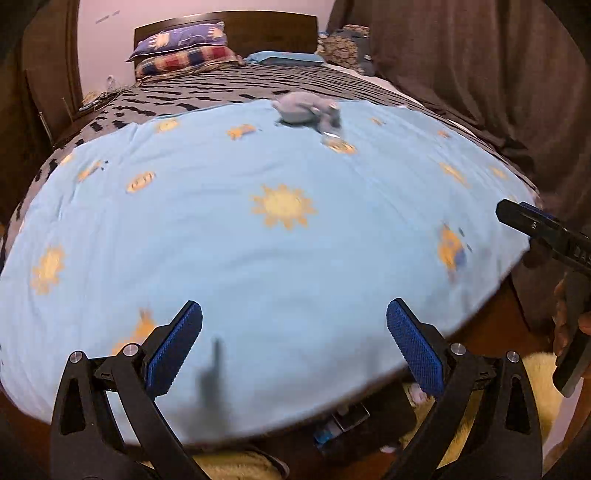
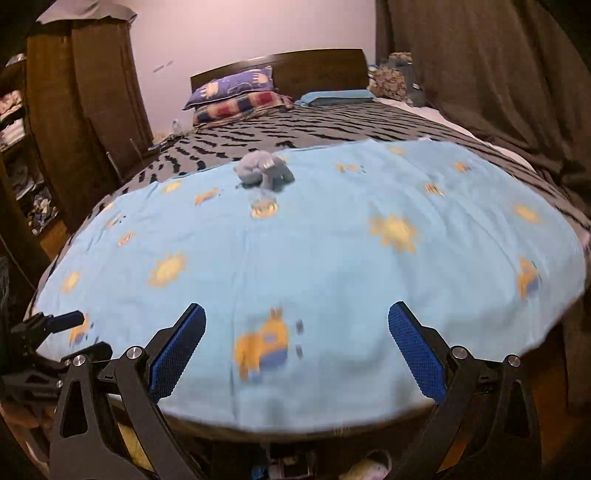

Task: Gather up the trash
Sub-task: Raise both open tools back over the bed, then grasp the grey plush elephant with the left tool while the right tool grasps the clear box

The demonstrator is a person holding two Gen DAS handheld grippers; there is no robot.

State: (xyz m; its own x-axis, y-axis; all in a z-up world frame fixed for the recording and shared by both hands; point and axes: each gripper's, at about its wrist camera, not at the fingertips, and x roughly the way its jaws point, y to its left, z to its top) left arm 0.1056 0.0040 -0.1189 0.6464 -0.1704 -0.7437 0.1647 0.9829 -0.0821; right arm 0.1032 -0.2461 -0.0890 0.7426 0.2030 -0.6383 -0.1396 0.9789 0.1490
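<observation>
wall (image 2: 258, 33) pink | headboard (image 2: 314, 66) dark wood | curtain (image 2: 480, 74) brown | wardrobe (image 2: 85, 92) wooden

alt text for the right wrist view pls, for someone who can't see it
The right tongs hang open and empty over a light blue bedsheet printed with yellow suns. A crumpled grey-blue wad lies at the sheet's far edge, pillows sit by the headboard beyond, and the left tongs show at lower left.

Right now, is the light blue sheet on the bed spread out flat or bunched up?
Spread out. The light blue sheet lies flat across the foot of the bed, with only shallow wrinkles. A small crumpled grey-blue item sits near its far edge.
</observation>
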